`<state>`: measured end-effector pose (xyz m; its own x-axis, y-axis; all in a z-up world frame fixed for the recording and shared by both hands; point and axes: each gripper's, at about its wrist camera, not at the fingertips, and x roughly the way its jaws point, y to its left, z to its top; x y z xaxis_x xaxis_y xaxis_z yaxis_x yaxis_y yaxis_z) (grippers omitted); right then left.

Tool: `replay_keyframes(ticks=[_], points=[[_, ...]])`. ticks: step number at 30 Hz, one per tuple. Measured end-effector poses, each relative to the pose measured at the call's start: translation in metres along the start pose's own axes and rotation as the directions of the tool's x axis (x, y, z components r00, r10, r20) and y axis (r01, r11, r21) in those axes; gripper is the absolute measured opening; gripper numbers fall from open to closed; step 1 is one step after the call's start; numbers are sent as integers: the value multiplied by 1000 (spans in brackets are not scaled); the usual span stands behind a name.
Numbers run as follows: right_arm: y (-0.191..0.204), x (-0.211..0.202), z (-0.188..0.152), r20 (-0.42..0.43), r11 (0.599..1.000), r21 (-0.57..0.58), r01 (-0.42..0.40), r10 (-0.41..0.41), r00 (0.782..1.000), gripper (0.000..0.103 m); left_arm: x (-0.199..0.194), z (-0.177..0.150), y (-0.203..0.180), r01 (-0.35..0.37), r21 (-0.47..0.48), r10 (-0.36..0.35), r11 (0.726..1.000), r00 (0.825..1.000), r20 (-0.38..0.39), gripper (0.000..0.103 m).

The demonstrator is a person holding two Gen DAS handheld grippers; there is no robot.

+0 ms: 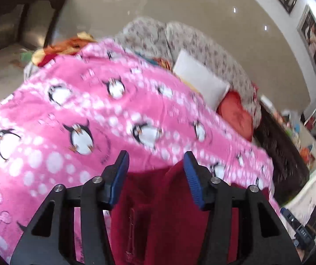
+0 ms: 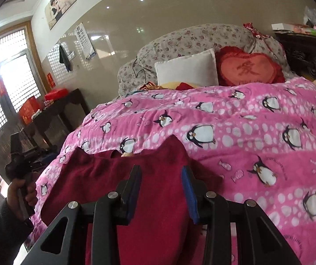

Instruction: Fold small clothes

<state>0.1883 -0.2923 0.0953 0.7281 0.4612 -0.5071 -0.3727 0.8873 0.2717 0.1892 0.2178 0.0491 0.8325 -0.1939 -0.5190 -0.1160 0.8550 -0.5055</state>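
Dark red fleece, a small garment point(image 2: 136, 183), lies spread on the pink penguin blanket point(image 2: 246, 132) that covers the bed; it sits at the near edge of that blanket, close under both cameras, with two raised corners pointing toward the far pillows and a dip between them that looks like a neck or waist opening; which kind of garment it is I cannot tell.

The right tongs point(image 2: 161, 190) hang over the middle of the garment with the jaws standing wide and nothing between them; the blue pads point(image 2: 190, 196) look clear of the cloth, though contact underneath is hidden. The left tongs point(image 1: 157, 176) are likewise spread wide and empty, above the garment's edge where red meets the pink blanket; that view is blurred, so fine detail is lost there. In the right view, the person's left hand point(image 2: 20, 195) grips a handle beyond the garment's left side.

Judged from this, the work is at its start: the garment seems laid out roughly flat but carries no fold yet, and neither pair of tongs has a grip; the step in hand appears to be picking hold points. The next move would call for each pair of tongs to close on one layer of red fleece at an edge or corner, without pinching the blanket beneath, then to carry that edge across the garment; thick pile may bunch, so a shallow, clean bite matters.

Beyond the garment, a white pillow point(image 2: 186, 68) and a red heart cushion point(image 2: 249, 68) rest at the head of the bed.
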Motion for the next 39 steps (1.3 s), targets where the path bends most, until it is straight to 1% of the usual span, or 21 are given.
replay_keyframes(ticks=[1,3,4,5,7,8,10,12,13,14,16,21,24,28,30,32,35,36,37,38,39], points=[[3,2,2,-1,1000,-17,-1,1,1000,36,-3,-2,-6,-2,34,2,999,1000,17,50],[8,8,6,-2,999,-53,5,-5,1000,36,-1,-9,-25,17,130,-17,991,1000,-3,50],[10,15,9,-13,998,-69,4,-5,1000,36,5,-16,-40,34,210,-27,977,999,-39,50],[10,21,11,-29,997,-77,6,-9,1000,36,14,-27,-59,34,308,-12,951,997,-73,50],[7,43,15,-77,996,-75,45,-51,996,36,31,-38,-80,-3,412,46,911,994,-95,51],[6,51,18,-95,995,-72,63,-70,993,35,43,-42,-87,-23,433,72,901,993,-97,51],[2,72,25,-138,995,-49,84,-90,986,29,66,-41,-89,-47,411,109,911,986,-129,51],[-2,90,28,-177,996,-24,81,-85,981,29,94,-41,-77,-89,363,166,928,968,-188,50],[-4,102,27,-203,994,-29,105,-108,973,29,103,-43,-69,-104,342,183,934,961,-209,50],[-7,111,26,-218,991,-35,127,-131,967,29,105,-45,-63,-106,332,182,937,962,-205,50],[-20,131,21,-254,987,-30,159,-161,954,22,103,-46,-56,-81,311,146,947,971,-191,50],[-31,138,7,-199,992,-61,109,-119,973,20,97,-44,-39,-7,209,47,978,982,-185,50],[-39,134,11,-211,998,-21,60,-63,975,20,97,-45,-43,-14,220,56,975,981,-186,51],[-26,92,20,-202,997,56,48,-36,979,21,95,-44,-52,-27,255,78,967,978,-191,51],[-6,59,12,-161,999,44,18,-10,987,22,81,-45,-55,-27,253,78,967,978,-195,51],[14,40,0,-163,1000,-4,4,-4,987,22,53,-51,-59,14,241,30,970,984,-177,51],[36,29,-30,-208,998,-56,17,-29,978,23,20,-73,-62,49,261,0,964,983,-185,51],[38,32,-41,-230,997,-68,34,-49,972,23,16,-80,-63,46,274,8,961,981,-194,54],[38,41,-54,-256,992,-95,88,-110,960,24,16,-87,-61,31,286,31,958,977,-209,55],[34,47,-62,-273,988,-98,117,-140,952,25,20,-94,-58,10,290,58,957,972,-226,56],[28,55,-71,-289,989,-79,125,-143,946,26,26,-99,-54,4,289,68,957,968,-241,56]])
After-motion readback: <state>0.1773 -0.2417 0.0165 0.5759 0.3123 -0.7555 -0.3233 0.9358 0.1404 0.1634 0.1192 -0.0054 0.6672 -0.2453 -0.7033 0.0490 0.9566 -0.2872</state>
